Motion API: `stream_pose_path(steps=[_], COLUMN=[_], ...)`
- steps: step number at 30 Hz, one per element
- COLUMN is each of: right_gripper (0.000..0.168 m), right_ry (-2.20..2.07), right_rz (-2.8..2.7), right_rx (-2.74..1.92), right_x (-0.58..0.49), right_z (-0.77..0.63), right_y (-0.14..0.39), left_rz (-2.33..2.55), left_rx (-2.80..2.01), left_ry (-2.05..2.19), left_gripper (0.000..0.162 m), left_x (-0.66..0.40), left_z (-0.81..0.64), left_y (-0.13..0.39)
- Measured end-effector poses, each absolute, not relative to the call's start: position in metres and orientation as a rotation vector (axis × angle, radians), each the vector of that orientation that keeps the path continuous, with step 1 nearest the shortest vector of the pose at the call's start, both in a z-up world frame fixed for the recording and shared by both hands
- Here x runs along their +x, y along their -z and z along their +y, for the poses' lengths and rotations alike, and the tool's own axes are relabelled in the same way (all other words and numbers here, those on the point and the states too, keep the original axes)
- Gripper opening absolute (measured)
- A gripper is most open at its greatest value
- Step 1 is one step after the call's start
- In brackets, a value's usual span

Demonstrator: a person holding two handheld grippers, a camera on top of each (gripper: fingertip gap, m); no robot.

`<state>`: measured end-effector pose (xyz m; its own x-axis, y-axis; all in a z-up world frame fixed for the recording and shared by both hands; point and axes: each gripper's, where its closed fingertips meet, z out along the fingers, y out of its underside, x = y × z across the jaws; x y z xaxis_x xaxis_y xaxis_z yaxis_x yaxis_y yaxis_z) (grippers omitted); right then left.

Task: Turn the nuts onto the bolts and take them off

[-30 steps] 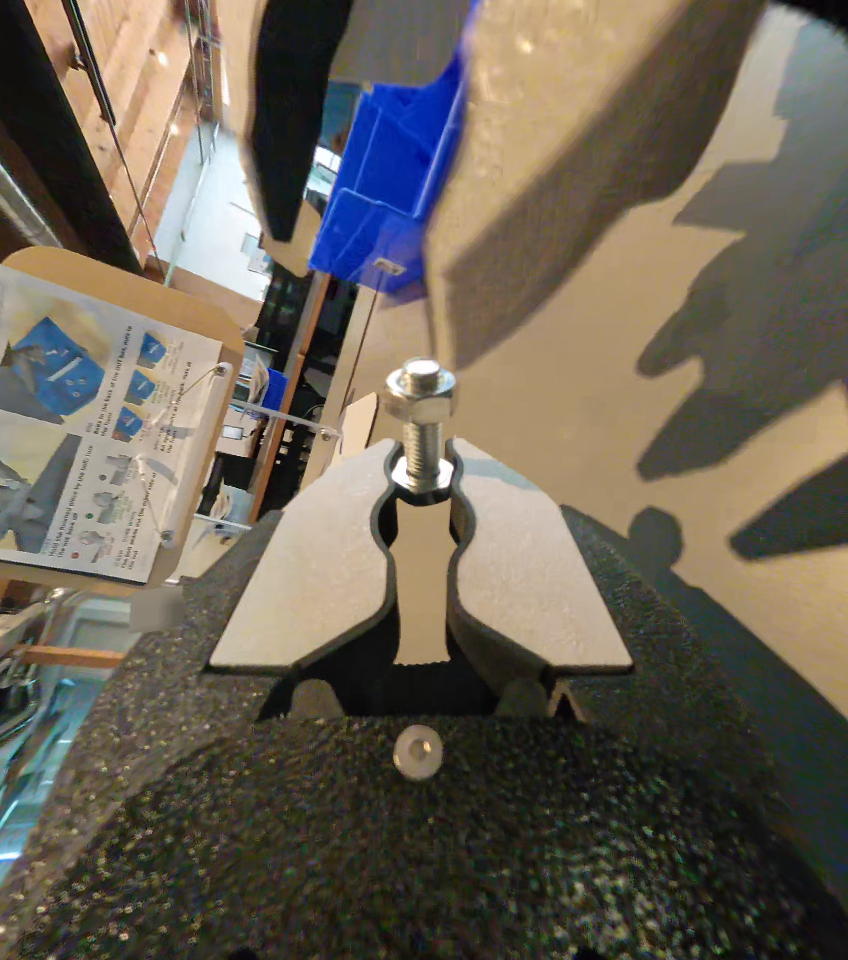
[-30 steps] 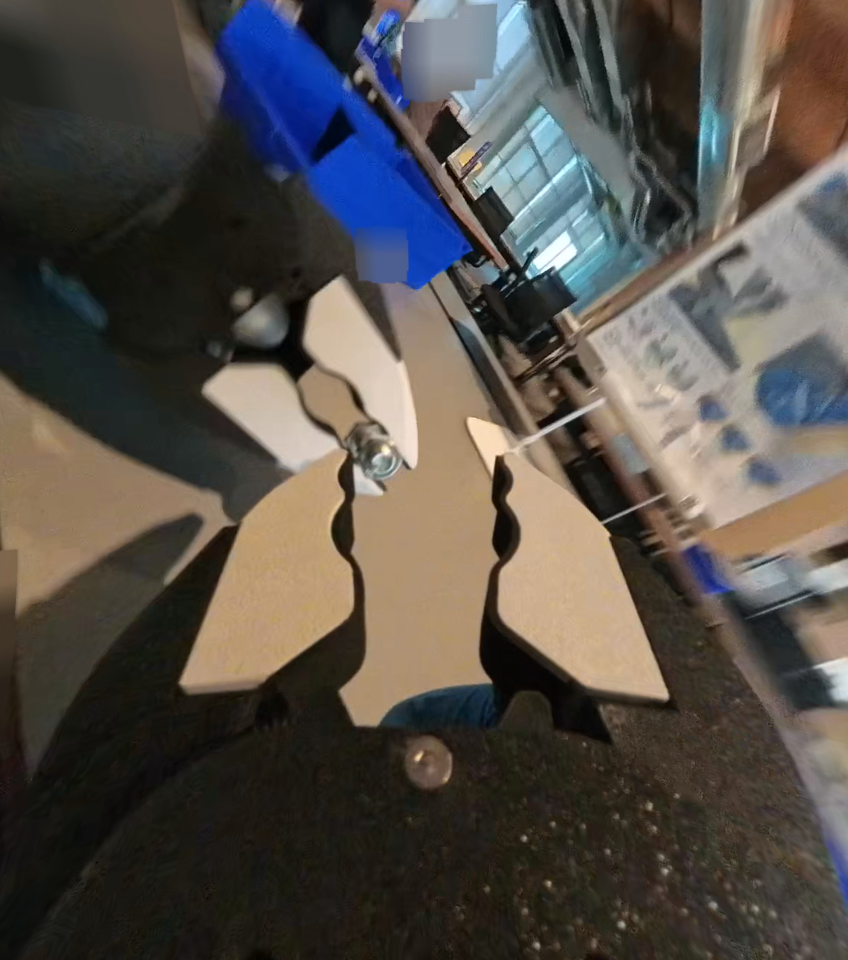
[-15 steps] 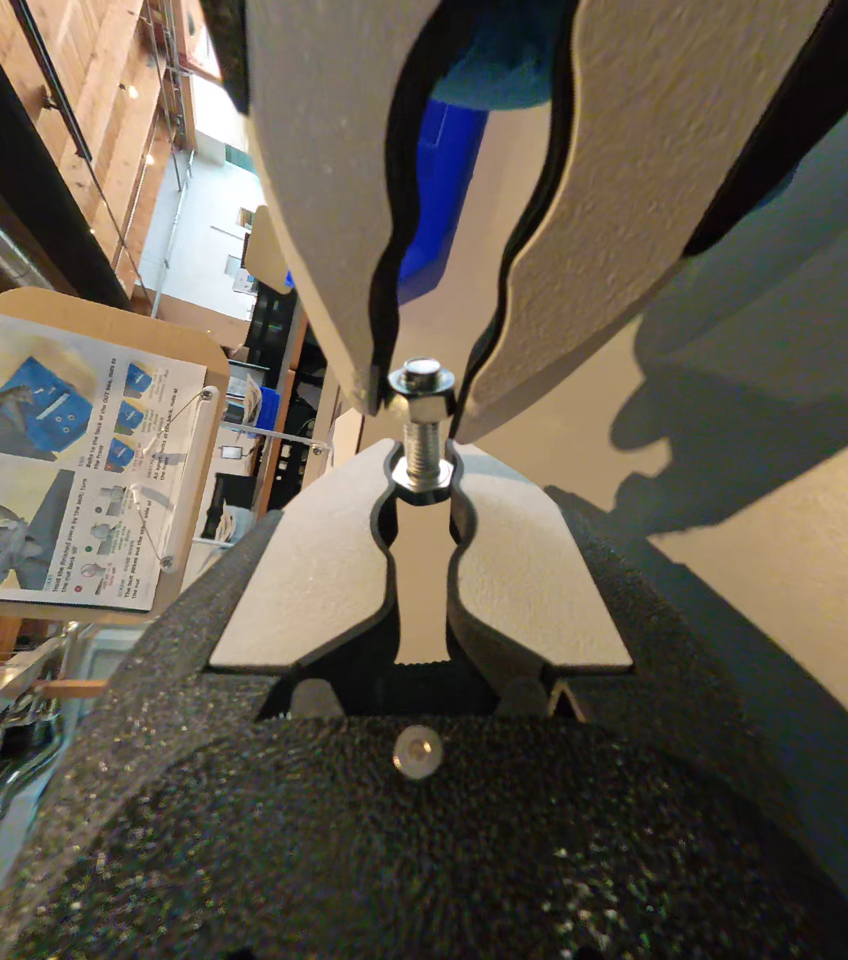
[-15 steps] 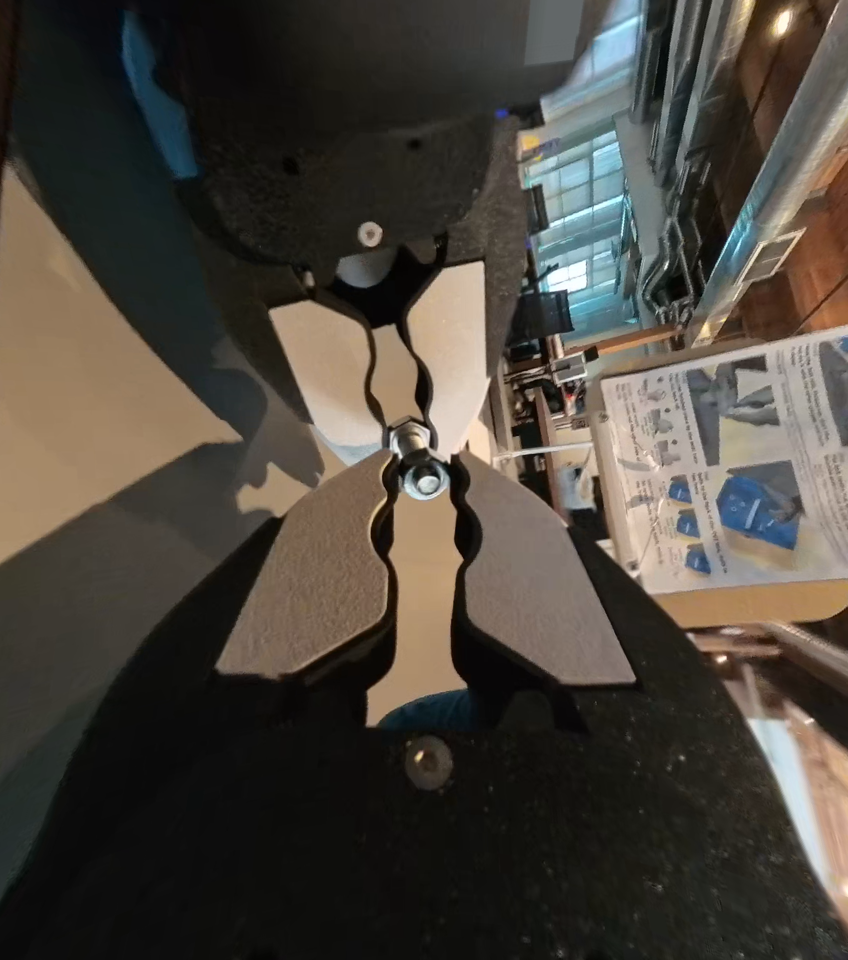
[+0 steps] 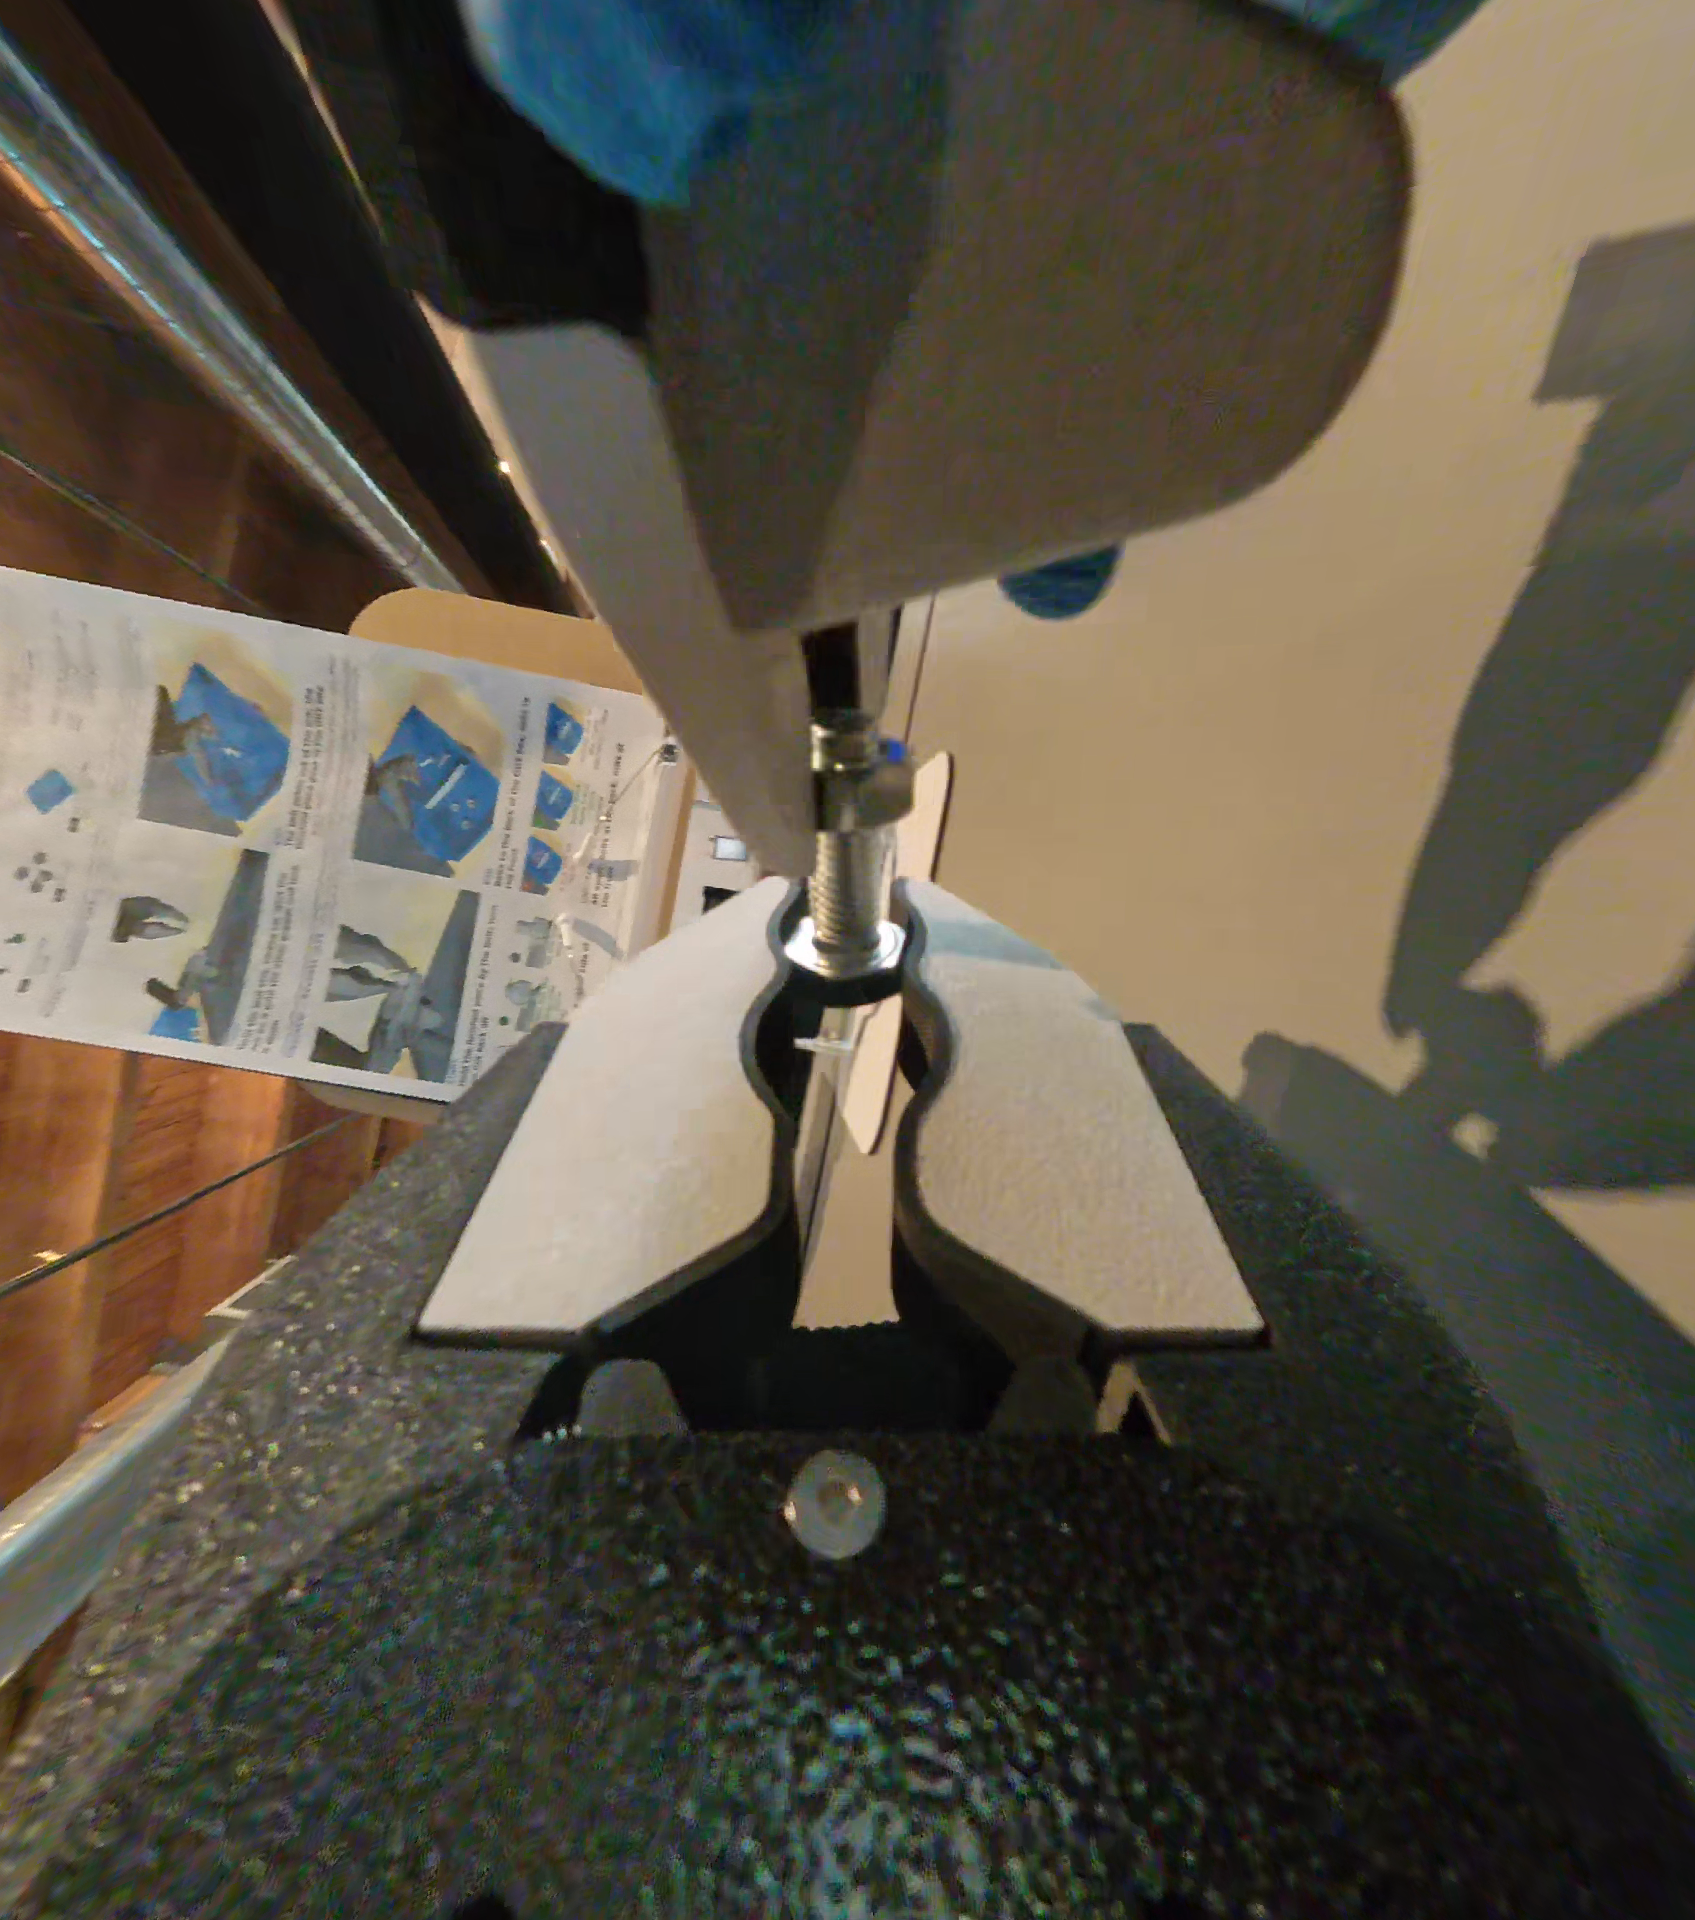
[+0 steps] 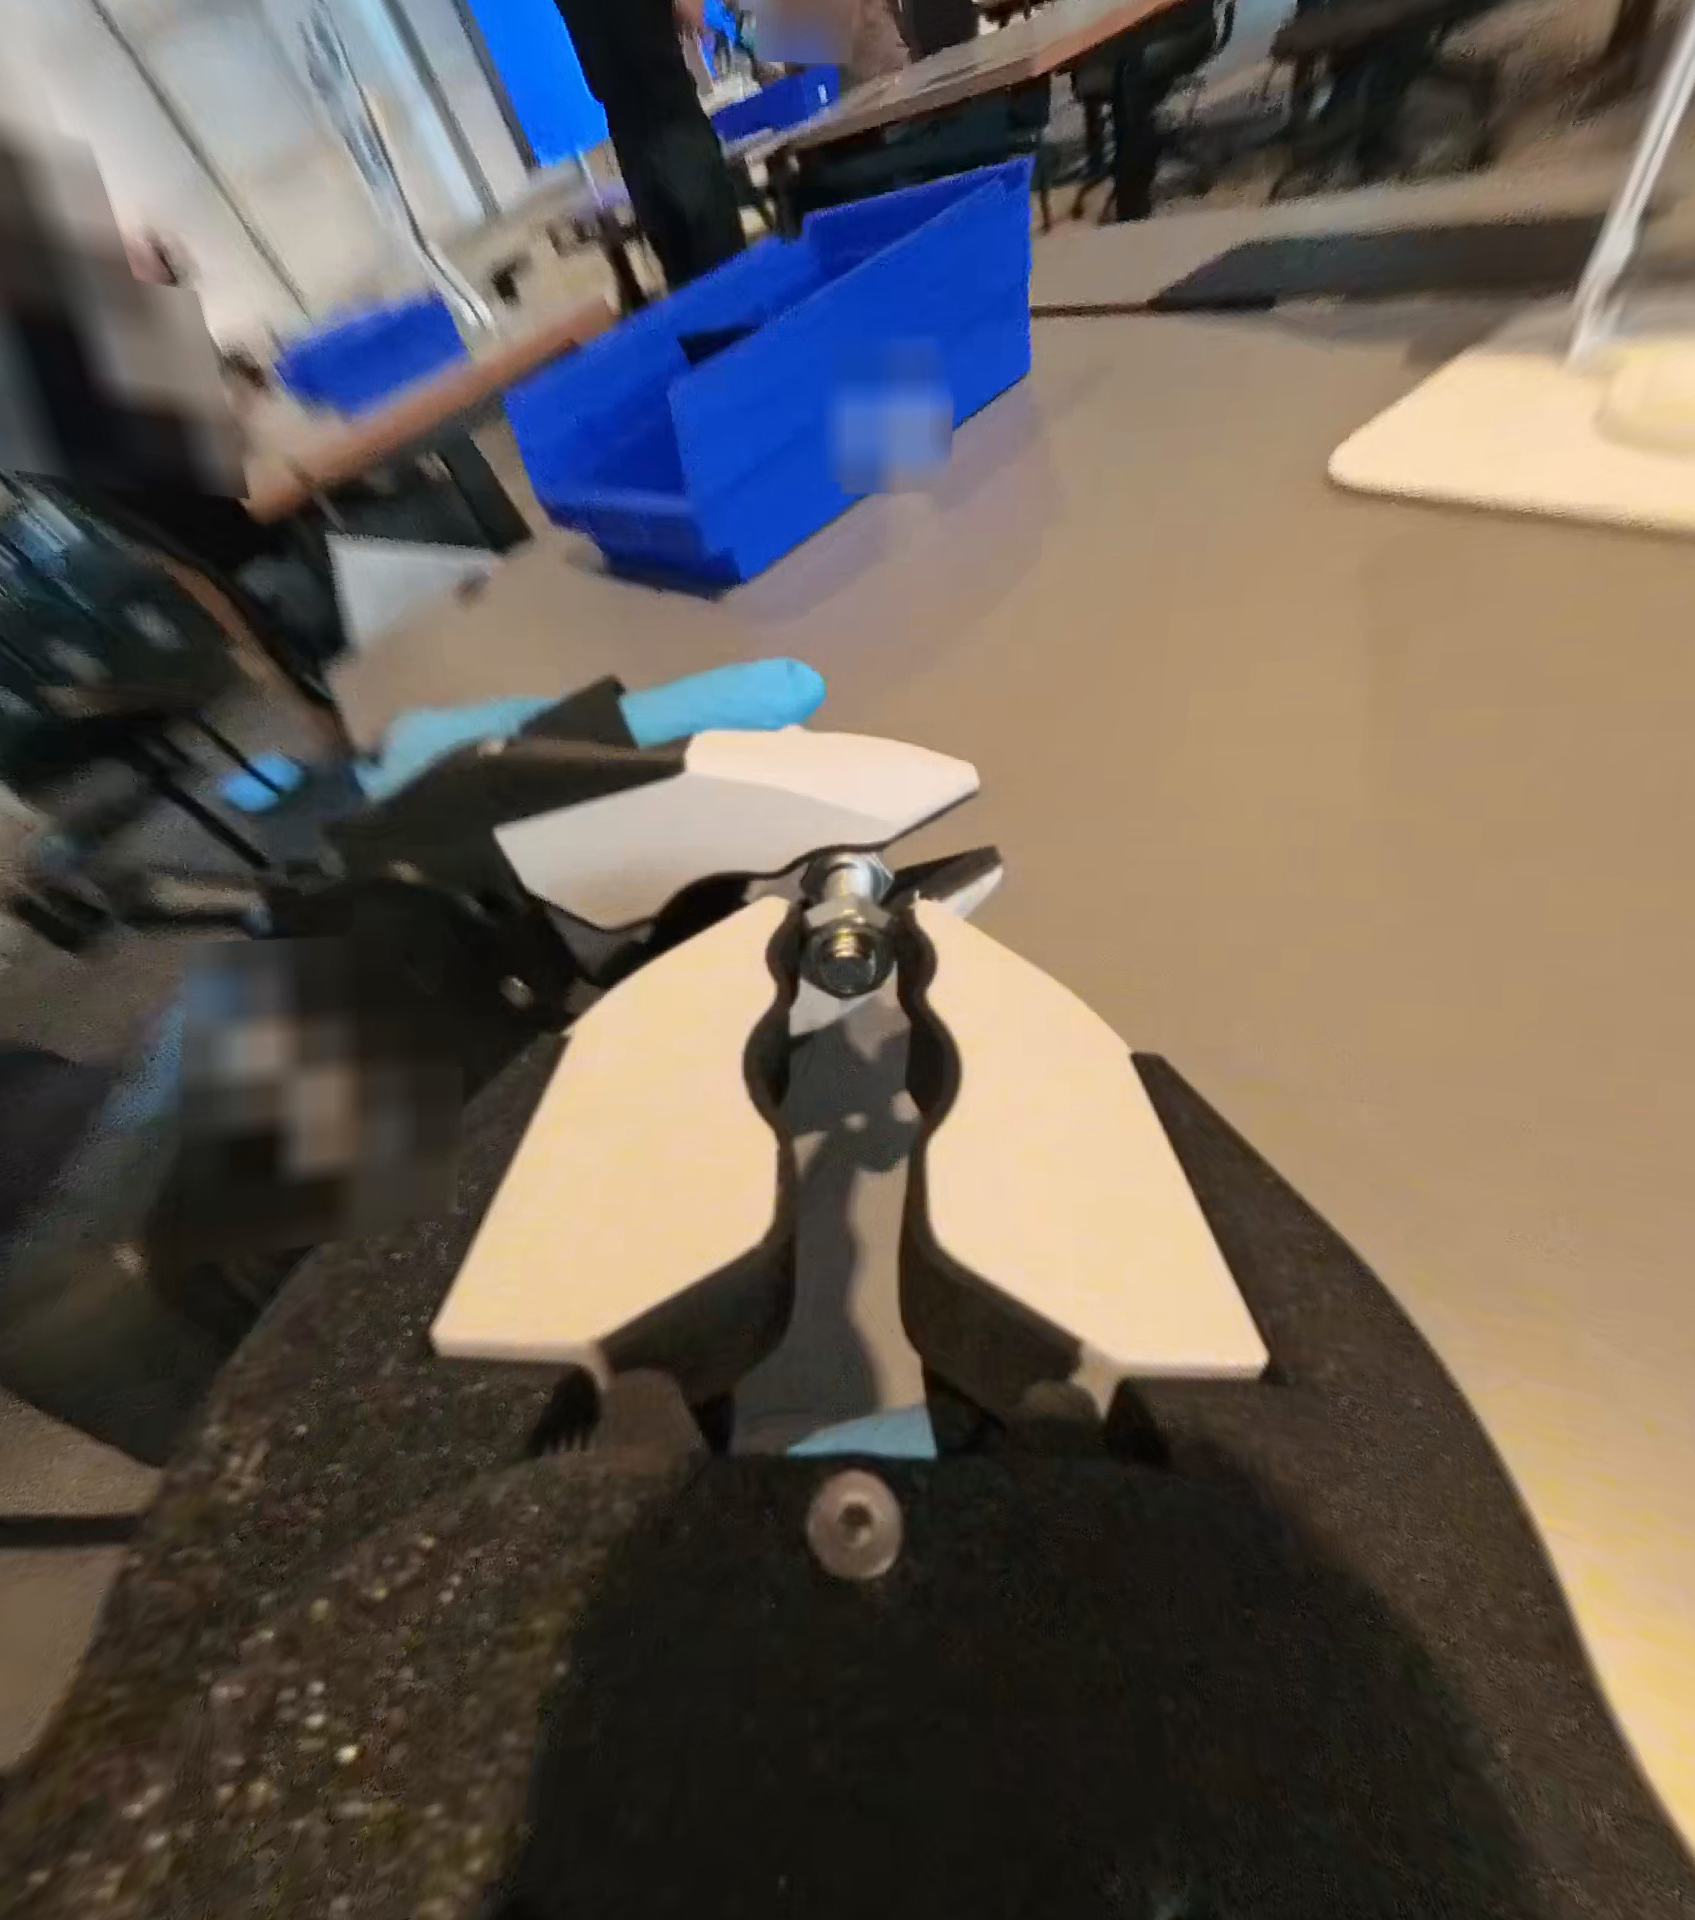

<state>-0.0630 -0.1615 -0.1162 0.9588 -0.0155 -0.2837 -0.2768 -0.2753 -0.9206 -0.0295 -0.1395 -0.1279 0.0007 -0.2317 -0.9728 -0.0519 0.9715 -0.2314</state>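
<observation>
My left gripper [image 5: 845, 940] is shut on the flanged head of a silver bolt [image 5: 841, 894], which points away from it. A hex nut [image 5: 866, 795] sits near the far end of the thread. My right gripper [image 5: 827, 727] meets it from the opposite side and is shut on that nut. In the right wrist view the right gripper [image 6: 848, 940] clasps the nut [image 6: 848, 920], with the bolt's tip facing the camera. The left gripper [image 6: 858, 868] comes in from the left beyond it, held by a blue-gloved hand [image 6: 718, 696]. Both are held above the beige table [image 6: 1342, 831].
Blue bins [image 6: 791, 384] stand at the table's far side. A white flat base [image 6: 1601, 436] lies at the far right. An illustrated instruction sheet [image 5: 282, 831] on a board stands to the left. A person [image 6: 666, 135] stands in the background.
My right gripper moved in, shut on the nut and has rolled around the bolt's axis. My left gripper has kept hold of the bolt, though it has also rolled.
</observation>
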Motion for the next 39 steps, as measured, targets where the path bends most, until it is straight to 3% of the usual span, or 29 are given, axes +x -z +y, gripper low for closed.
stream_pose_path(steps=[5, 8, 12, 17, 25, 39], right_gripper=[0.018, 0.023, 0.042, 0.036, 0.032, 0.026], right_ry=[-0.932, -0.960, -0.753, -0.323, 0.891, 0.967], right_rz=[0.690, 0.741, 0.570, 0.196, -0.661, -0.865], right_rx=[-1.580, -1.528, -1.562, -1.601, -1.617, -1.650], right_x=[-0.062, -0.060, -0.060, -0.064, -0.064, -0.069], right_z=[-0.162, -0.161, -0.161, -0.165, -0.171, -0.170], right_y=[0.113, 0.116, 0.103, 0.083, 0.098, 0.125], left_rz=[1.533, 1.547, 1.568, 1.600, 1.653, 1.689], left_rx=[-0.201, -0.199, -0.224, -0.288, -0.340, -0.265], left_ry=[0.111, 0.114, 0.142, 0.227, 0.356, 0.367], left_gripper=[0.015, 0.015, 0.015, 0.015, 0.015, 0.015], left_x=[-0.030, -0.029, -0.028, -0.028, -0.029, -0.032], left_z=[-0.140, -0.141, -0.140, -0.137, -0.140, -0.152], left_y=[0.123, 0.126, 0.129, 0.130, 0.134, 0.139])
